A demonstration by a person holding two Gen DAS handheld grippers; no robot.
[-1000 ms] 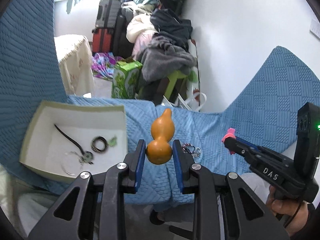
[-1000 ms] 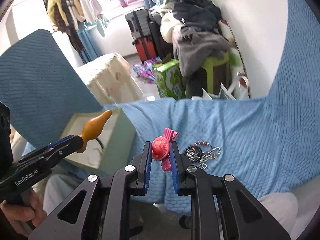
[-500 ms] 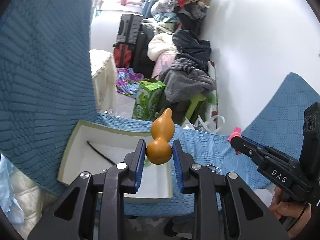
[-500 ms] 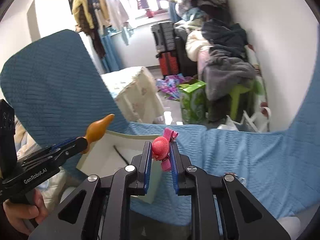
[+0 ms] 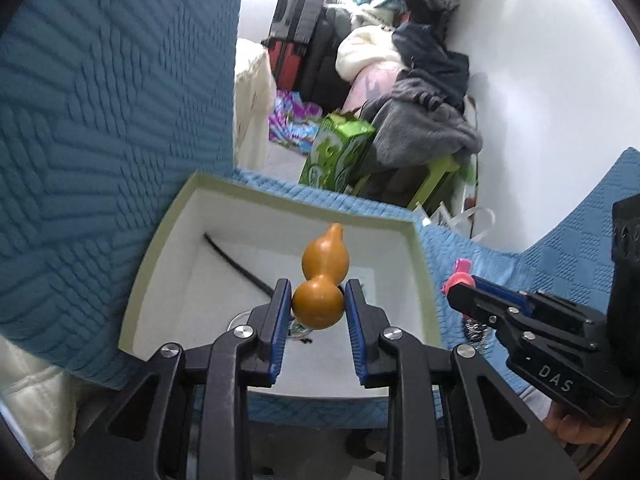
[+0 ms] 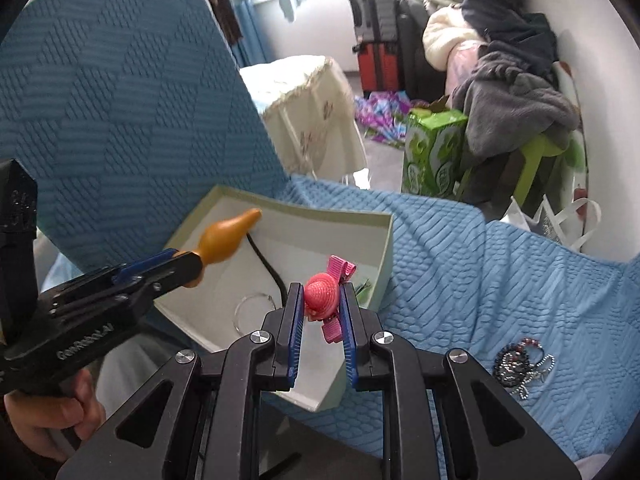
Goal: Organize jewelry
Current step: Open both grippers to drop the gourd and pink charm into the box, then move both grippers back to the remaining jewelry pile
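Left wrist view: left gripper [image 5: 318, 310] clamps the gourd pendant [image 5: 322, 280] above the open box [image 5: 424, 264]. Right gripper [image 6: 320, 312] clamps the pink hat clip [image 6: 322, 295] over the box's near edge. Lower each item fully inside before release, clear of the black cord [image 6: 268, 268]. Beaded jewelry [image 6: 520, 364] lies on the blue cover [image 6: 500, 272].

Glossy smooth gourd [image 5: 320, 304], woven-textured pink clip [image 6: 321, 295], quilted matt blue cloth [image 6: 480, 264].

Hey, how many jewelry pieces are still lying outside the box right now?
1 visible: a beaded silver piece lies on the blue cover, right of the box. The gourd and pink clip are held in jaws. Others may be hidden.
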